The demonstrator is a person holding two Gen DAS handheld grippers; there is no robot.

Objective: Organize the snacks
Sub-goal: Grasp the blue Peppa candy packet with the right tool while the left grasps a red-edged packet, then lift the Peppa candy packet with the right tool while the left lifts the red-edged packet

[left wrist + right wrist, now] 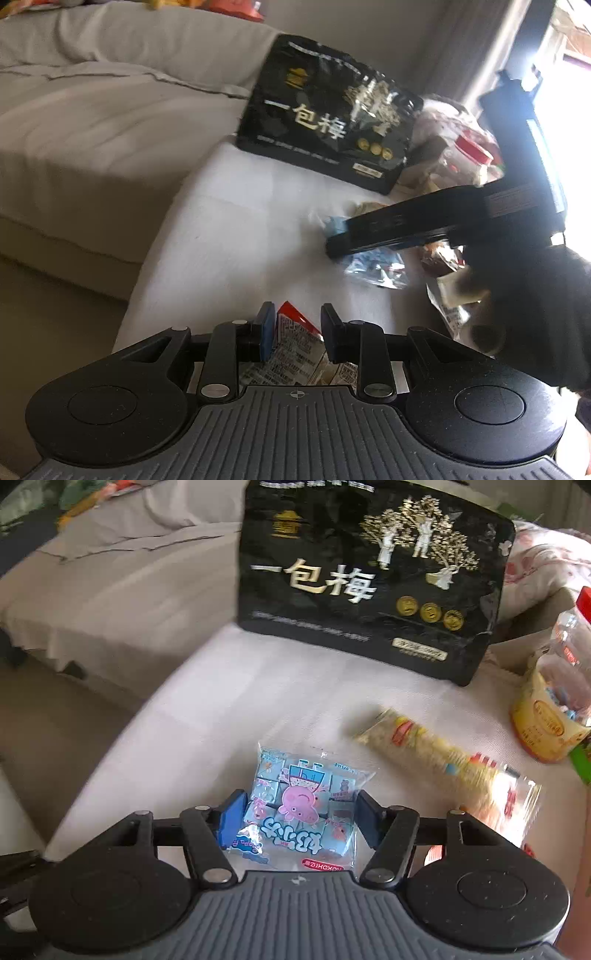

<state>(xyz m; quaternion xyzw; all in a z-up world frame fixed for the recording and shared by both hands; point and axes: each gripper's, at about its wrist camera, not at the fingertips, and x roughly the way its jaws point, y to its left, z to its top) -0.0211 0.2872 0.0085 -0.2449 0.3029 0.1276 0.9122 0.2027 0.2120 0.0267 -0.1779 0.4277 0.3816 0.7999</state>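
My left gripper [298,334] is shut on a red and white printed snack packet [295,347], held low over the white cushion [229,236]. My right gripper [298,818] has its fingers around a blue Peppa Pig candy bag [299,805] lying on the white cushion [207,709]; the pads stand at the bag's edges. The right gripper's body [424,221] shows in the left wrist view above that blue bag [373,266]. A large black plum bag with gold print stands upright at the back [369,579] and also shows in the left wrist view [328,114].
A long clear packet of yellowish snacks [443,760] lies right of the blue bag. A clear jar with a red lid [561,686] stands at the far right. More packets [447,258] lie at the right. A grey sofa [92,122] is to the left.
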